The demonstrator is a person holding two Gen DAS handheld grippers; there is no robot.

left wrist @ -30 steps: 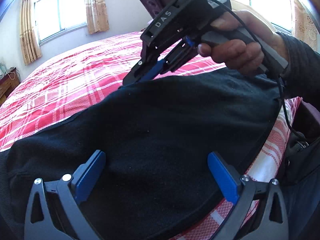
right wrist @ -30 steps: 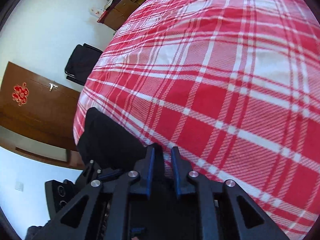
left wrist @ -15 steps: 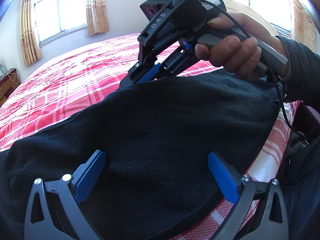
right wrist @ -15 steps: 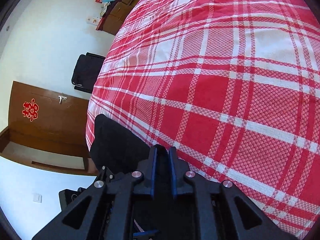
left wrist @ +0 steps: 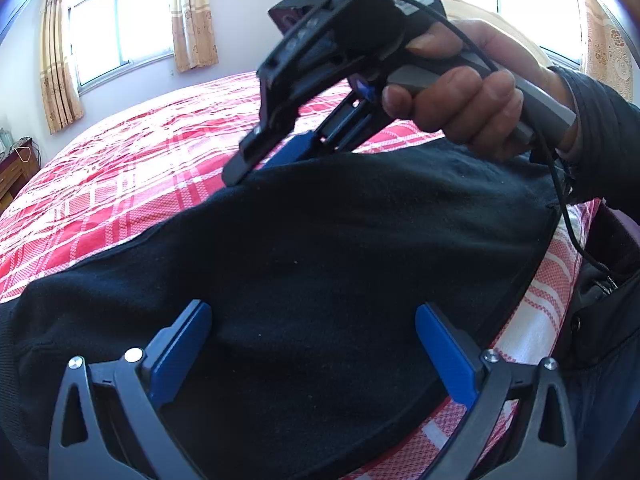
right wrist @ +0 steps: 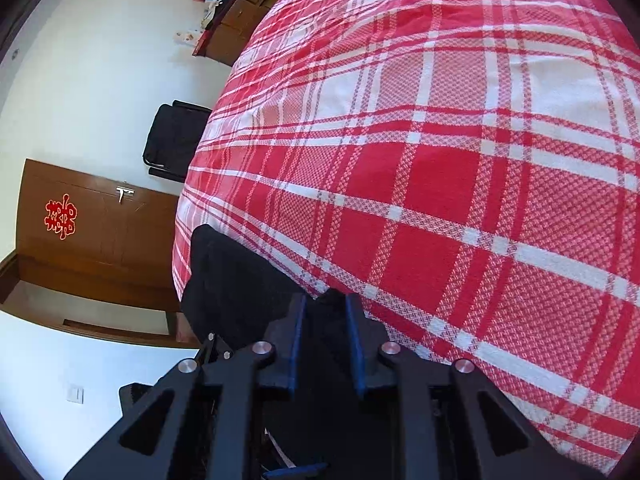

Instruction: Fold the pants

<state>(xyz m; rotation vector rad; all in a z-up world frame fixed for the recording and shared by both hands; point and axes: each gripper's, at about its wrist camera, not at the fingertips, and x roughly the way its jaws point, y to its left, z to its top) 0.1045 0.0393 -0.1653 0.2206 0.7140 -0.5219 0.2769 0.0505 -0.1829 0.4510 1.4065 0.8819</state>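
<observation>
Black pants (left wrist: 320, 264) are spread on the red plaid bedspread (left wrist: 120, 168), directly under and ahead of the L gripper (left wrist: 314, 344), whose jaws are held wide apart, nothing grasped. R gripper (right wrist: 325, 312) is seen nearly closed, a fold of pant fabric pinched between its pads (far edge of garment). Fabric judged soft, limp, light, non-slippery; best gripped at hem or waistband corners. No containers are seen in either view.
</observation>
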